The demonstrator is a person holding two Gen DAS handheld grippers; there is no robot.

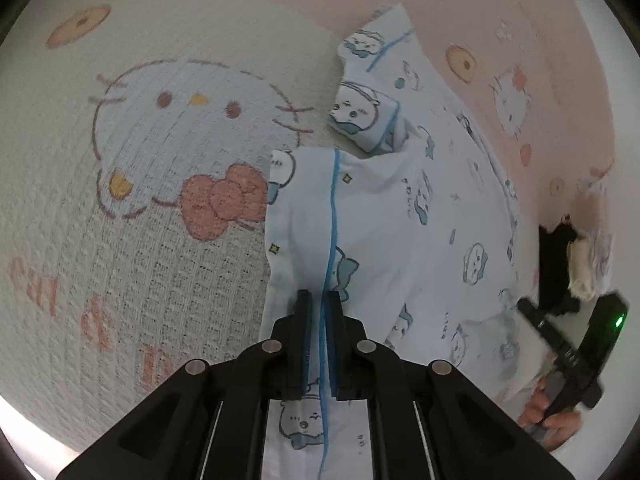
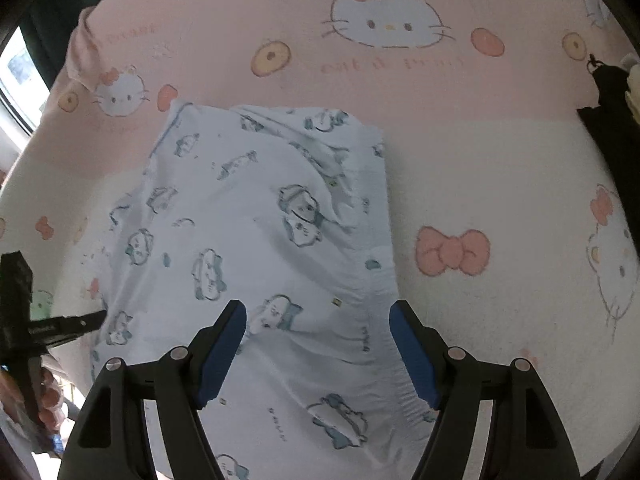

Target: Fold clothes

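Observation:
A white garment [image 1: 400, 216] printed with small cartoon figures and trimmed in blue piping lies crumpled on the bed. My left gripper [image 1: 319, 300] is shut on its blue-piped edge, with cloth pinched between the pads. In the right wrist view the same garment [image 2: 260, 220] spreads out below my right gripper [image 2: 318, 312]. That gripper's blue-padded fingers [image 2: 228, 344] stand wide apart just above the cloth, with nothing pinched. A folded cuff or collar [image 1: 368, 116] sticks up beyond the left gripper.
The bed cover [image 2: 480, 160] is pink and cream with cat faces and bows. Something black [image 2: 612, 120] lies at its right edge. A hand [image 1: 548, 412] holds the other gripper's handle at lower right. A window [image 2: 20, 80] shows at far left.

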